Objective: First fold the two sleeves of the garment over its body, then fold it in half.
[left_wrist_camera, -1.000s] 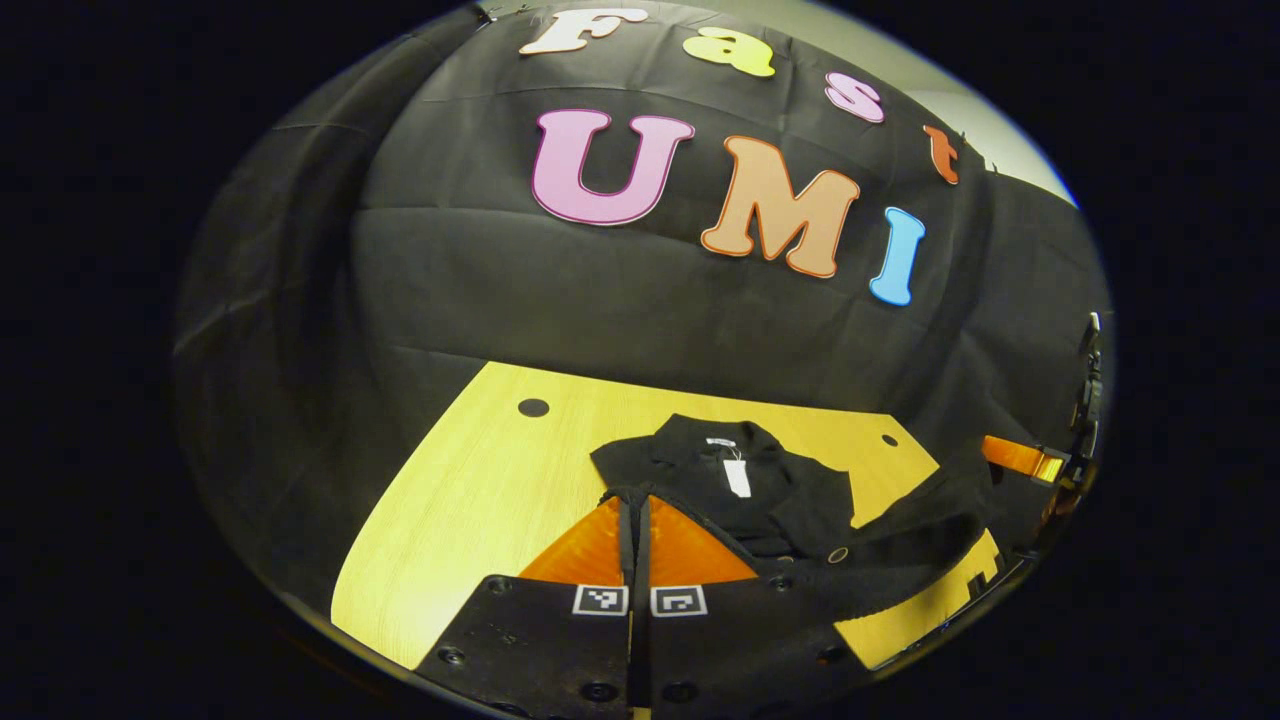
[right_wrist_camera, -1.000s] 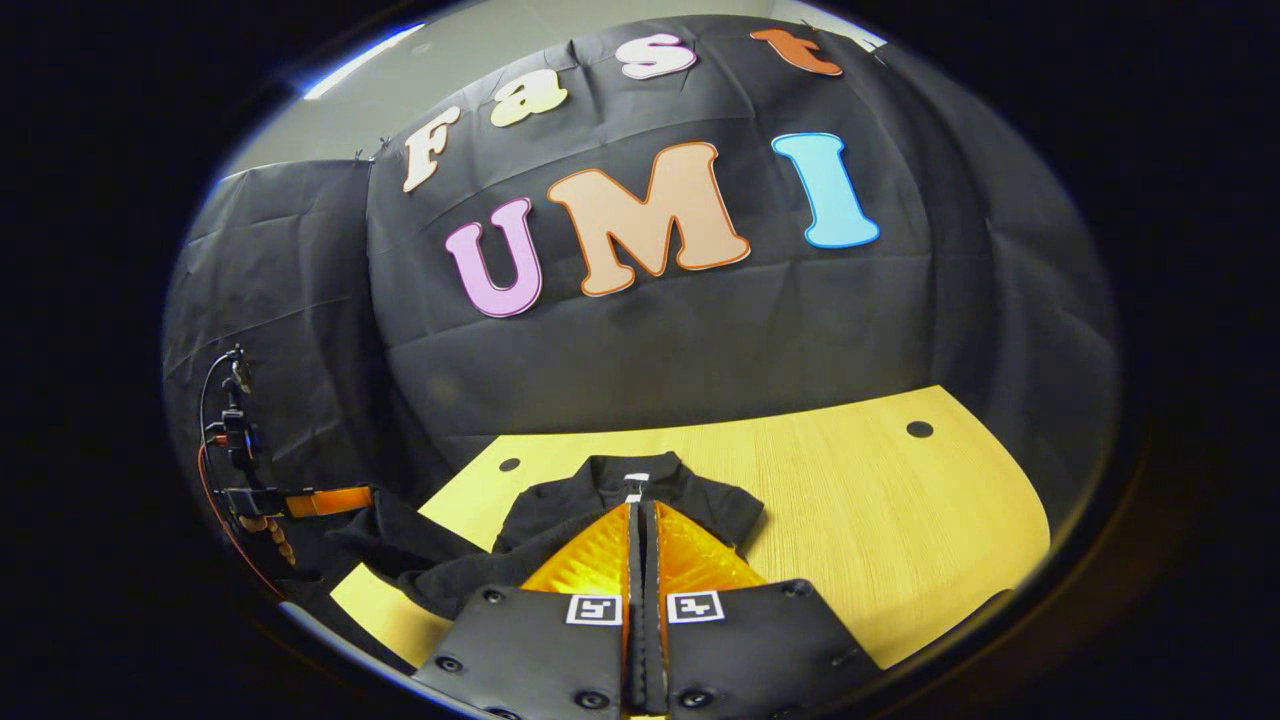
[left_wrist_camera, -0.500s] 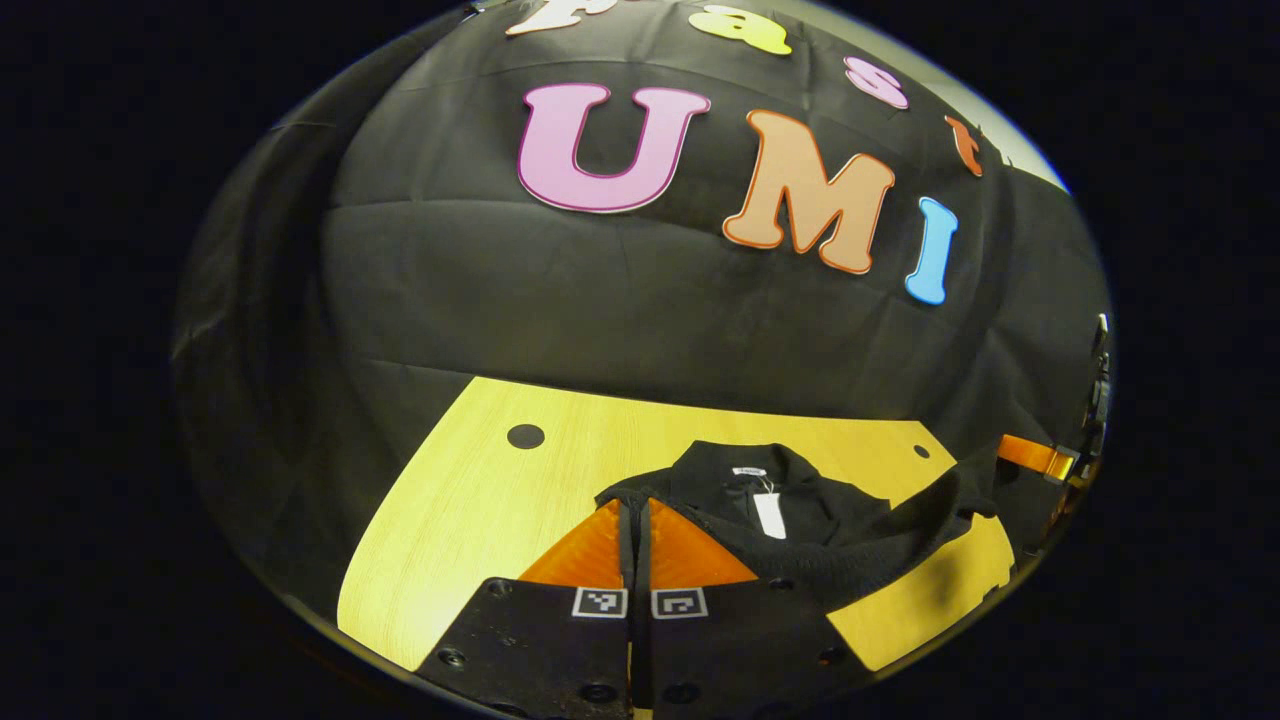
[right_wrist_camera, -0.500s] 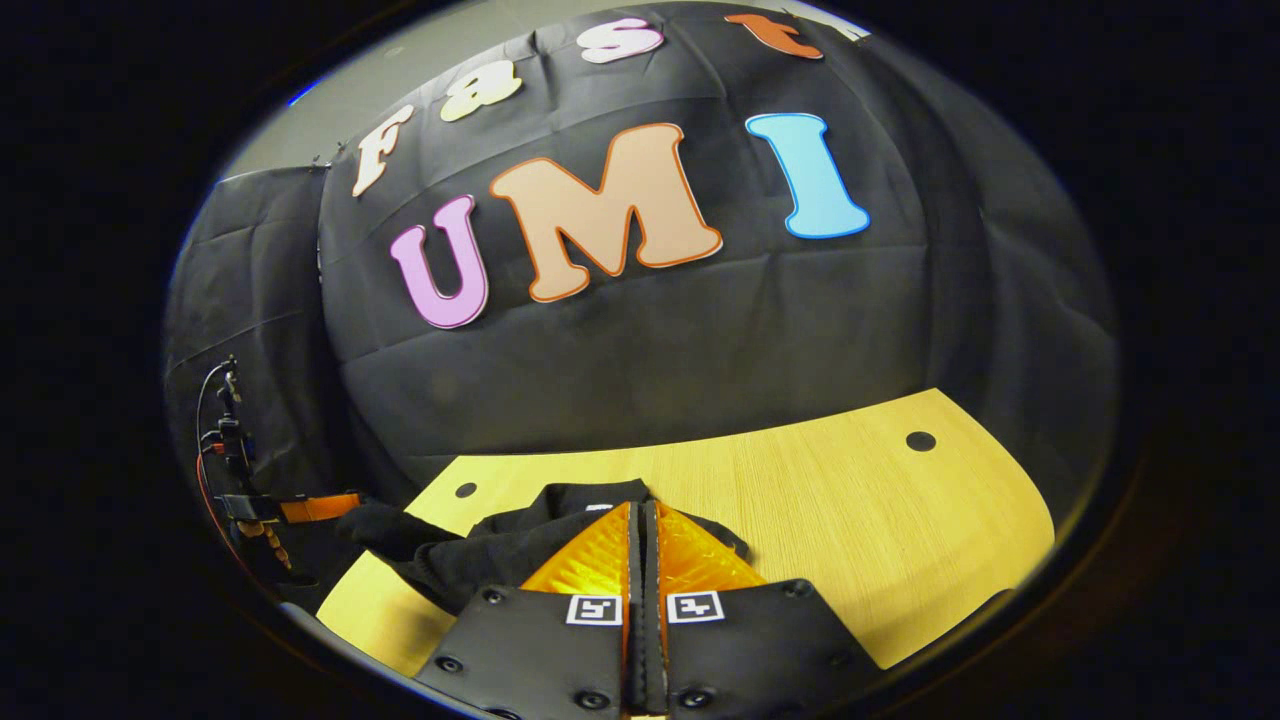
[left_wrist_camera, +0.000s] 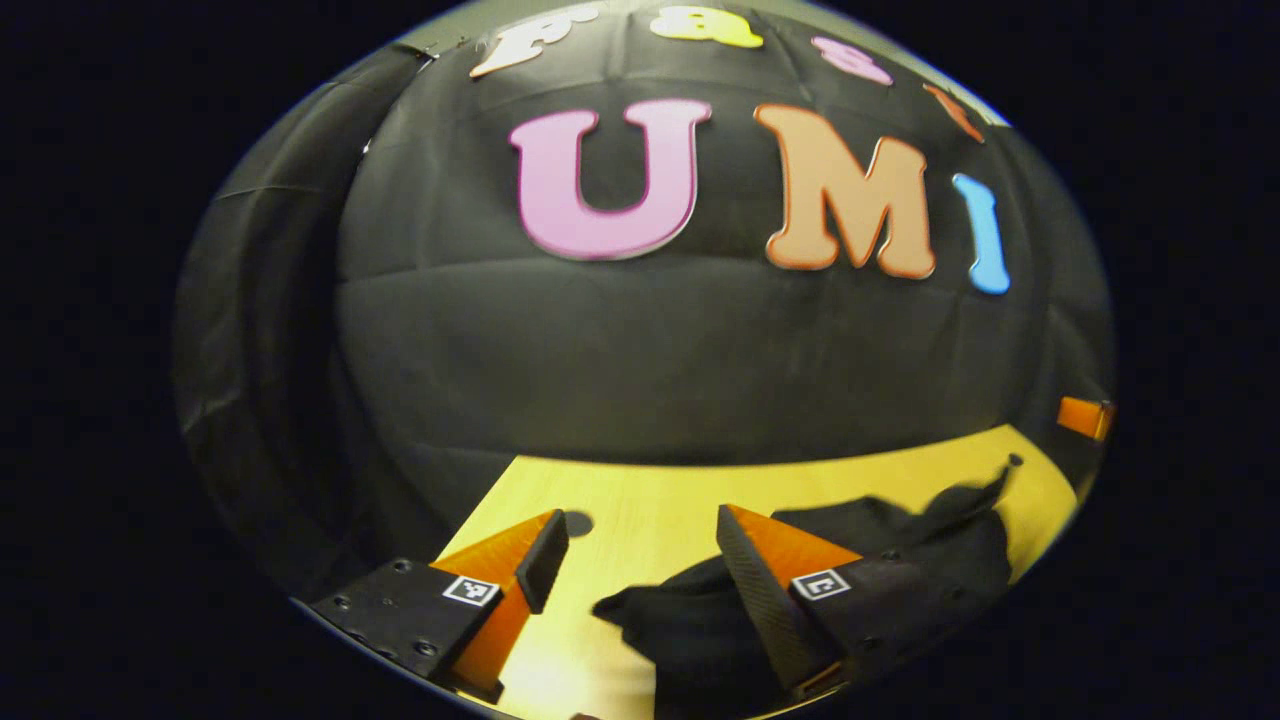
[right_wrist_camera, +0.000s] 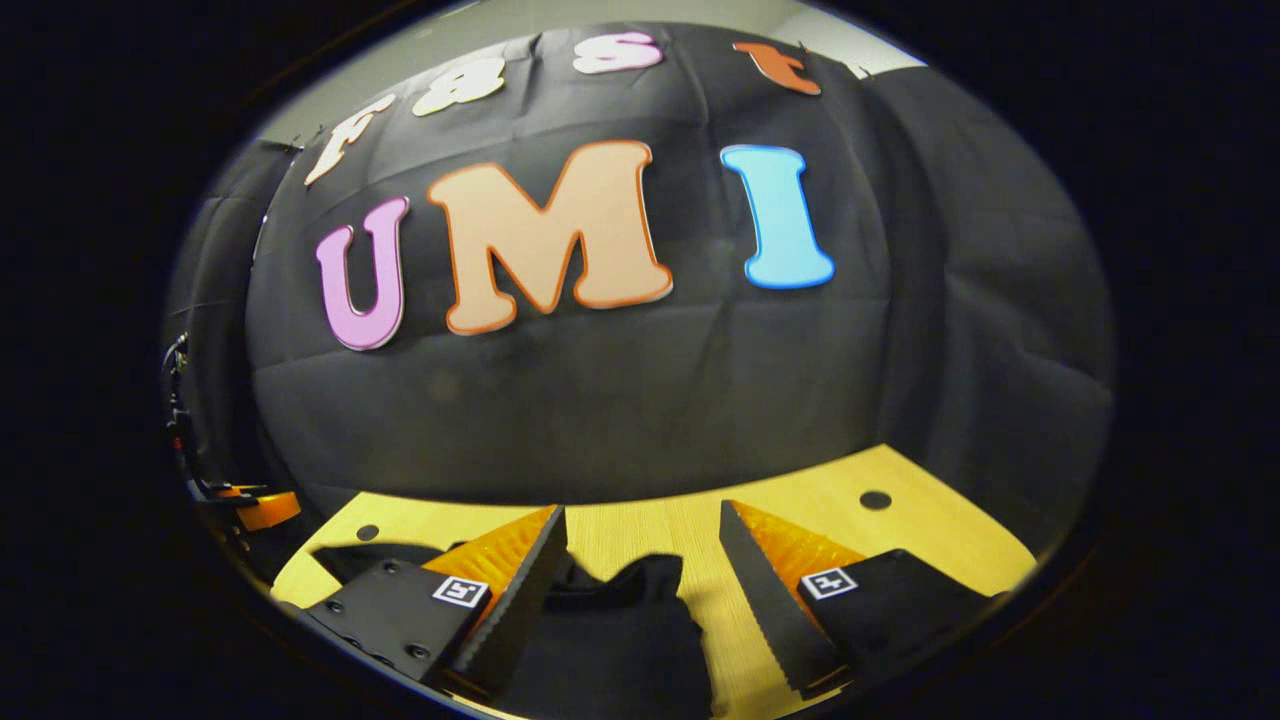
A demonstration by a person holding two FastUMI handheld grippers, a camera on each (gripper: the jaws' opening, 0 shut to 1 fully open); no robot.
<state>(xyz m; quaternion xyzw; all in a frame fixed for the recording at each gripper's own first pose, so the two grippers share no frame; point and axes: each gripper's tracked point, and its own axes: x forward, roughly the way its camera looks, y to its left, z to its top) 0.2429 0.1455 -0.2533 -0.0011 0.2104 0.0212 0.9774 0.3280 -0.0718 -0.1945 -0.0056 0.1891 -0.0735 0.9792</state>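
Note:
The black garment lies bunched on the wooden table. In the left gripper view it spreads below and to the right of my left gripper, which is open with nothing between its fingers. In the right gripper view a dark fold of the garment lies on the table low between the fingers of my right gripper. That gripper is also open and holds nothing. The collar and sleeves are hidden in the folds.
The table has small round holes near its far edge, right under the booth's black cloth wall. The right gripper appears at the right edge of the left gripper view. The left gripper appears low on the left of the right gripper view.
Both grippers were shut on the garment's edge, carried it forward over the body toward the wall, and have now opened and let it go; the cloth lies dropped on the table.

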